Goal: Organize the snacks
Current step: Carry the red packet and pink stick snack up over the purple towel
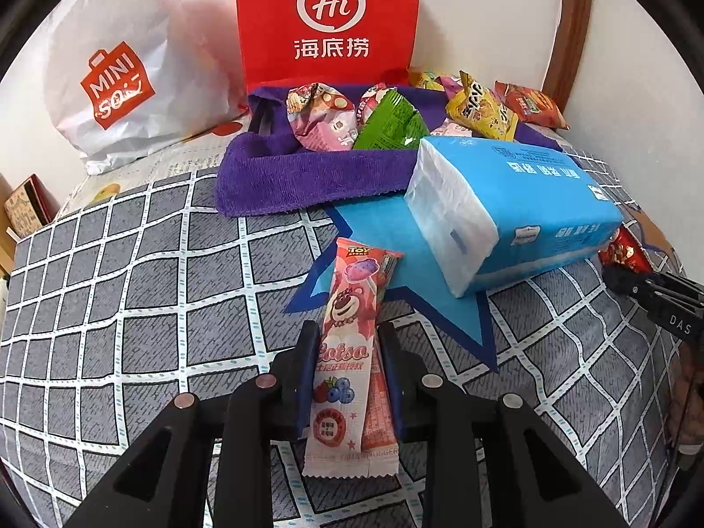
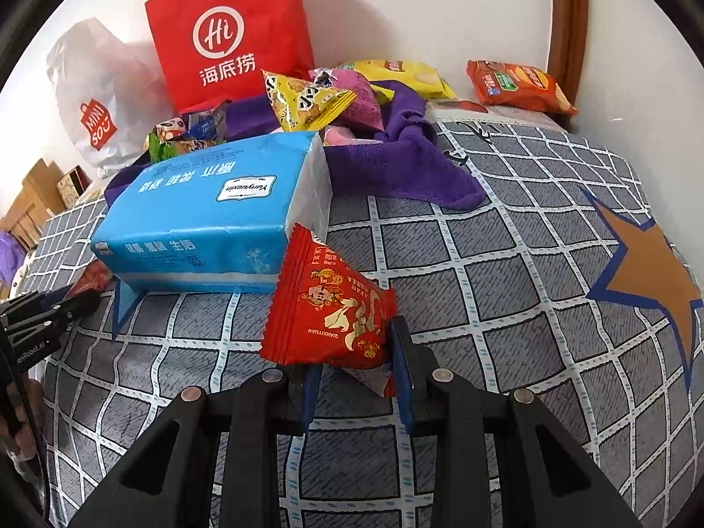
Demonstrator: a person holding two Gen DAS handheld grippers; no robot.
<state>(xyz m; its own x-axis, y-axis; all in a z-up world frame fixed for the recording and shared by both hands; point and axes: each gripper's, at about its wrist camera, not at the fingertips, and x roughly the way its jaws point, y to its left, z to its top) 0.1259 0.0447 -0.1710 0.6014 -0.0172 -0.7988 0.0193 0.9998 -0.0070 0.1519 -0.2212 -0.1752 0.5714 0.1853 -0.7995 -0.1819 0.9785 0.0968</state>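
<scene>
Two packets are in hand over the grey checked bedspread (image 1: 132,308), so carrying both cleanly is the job now. Largest in the way is the blue plastic-wrapped pack of tissues (image 1: 528,202), lying between the grippers and the rumpled purple terry towel (image 1: 308,176), where a heap of foil snack bags (image 1: 387,123) rests in front of the red paper carrier bag (image 1: 330,17). Lifting clear of the tissue pack before travelling towards that heap looks wise, if the towel is indeed the collecting spot.

The left gripper (image 1: 350,378) is clamped on the long pink strawberry-printed candy stick packet (image 1: 352,334), its pads squeezing the lower half while the upper half stands free. Held so low, the top may flop; keeping it pointed upward should help.

The right gripper (image 2: 356,378) is closed on the lower corner of the red triangular foil snack packet (image 2: 330,308), which touches the tissue pack's end. A corner pinch can slip, so move gently.
</scene>
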